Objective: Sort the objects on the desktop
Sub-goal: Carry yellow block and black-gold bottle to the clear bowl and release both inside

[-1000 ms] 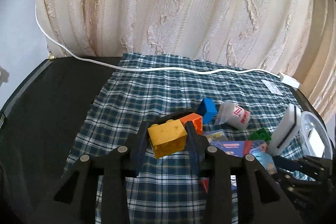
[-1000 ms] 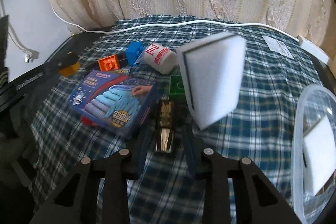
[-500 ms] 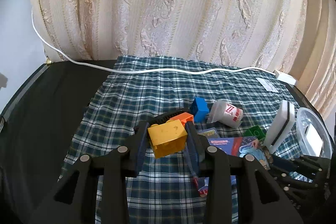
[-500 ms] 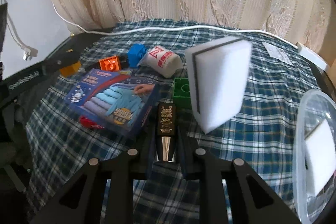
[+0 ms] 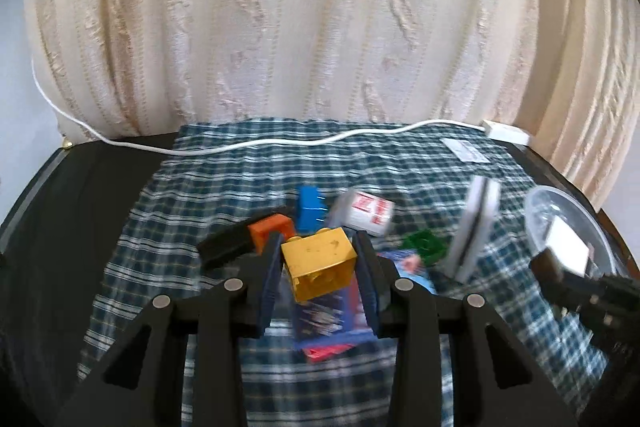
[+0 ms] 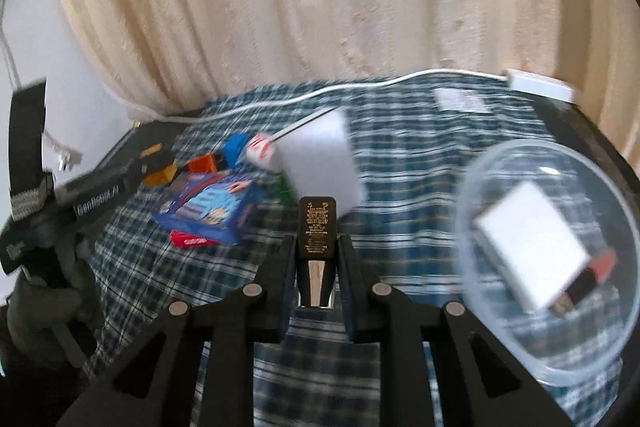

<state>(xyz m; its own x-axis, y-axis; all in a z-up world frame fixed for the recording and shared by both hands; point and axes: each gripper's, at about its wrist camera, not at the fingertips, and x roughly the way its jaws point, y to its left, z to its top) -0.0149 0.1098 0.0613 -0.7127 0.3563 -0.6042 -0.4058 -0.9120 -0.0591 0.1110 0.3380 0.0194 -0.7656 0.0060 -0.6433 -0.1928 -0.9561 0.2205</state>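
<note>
My left gripper (image 5: 318,263) is shut on a yellow toy brick (image 5: 319,262), held above the plaid cloth (image 5: 240,187). My right gripper (image 6: 316,259) is shut on a black lipstick tube (image 6: 317,231) with gold print, lifted off the cloth. Beyond it a white sponge (image 6: 320,157) with a dark edge stands upright. On the cloth lie an orange brick (image 5: 272,227), a blue brick (image 5: 310,207), a green brick (image 5: 424,245), a white cup with red print (image 5: 366,211) and a blue glove box (image 6: 208,209). The left gripper (image 6: 156,169) with its yellow brick shows at the left of the right wrist view.
A clear plastic bowl (image 6: 472,187) at the right holds a white block (image 6: 532,247) and a red-and-black lipstick (image 6: 588,277). A white cable (image 5: 280,143) runs along the cloth's far edge to a white adapter (image 5: 506,133). A cream curtain hangs behind. A red packet (image 6: 188,239) lies under the box.
My right gripper closed on the black lipstick tube and lifted it toward the bowl. My left gripper carried the yellow brick rightward over the glove box.
</note>
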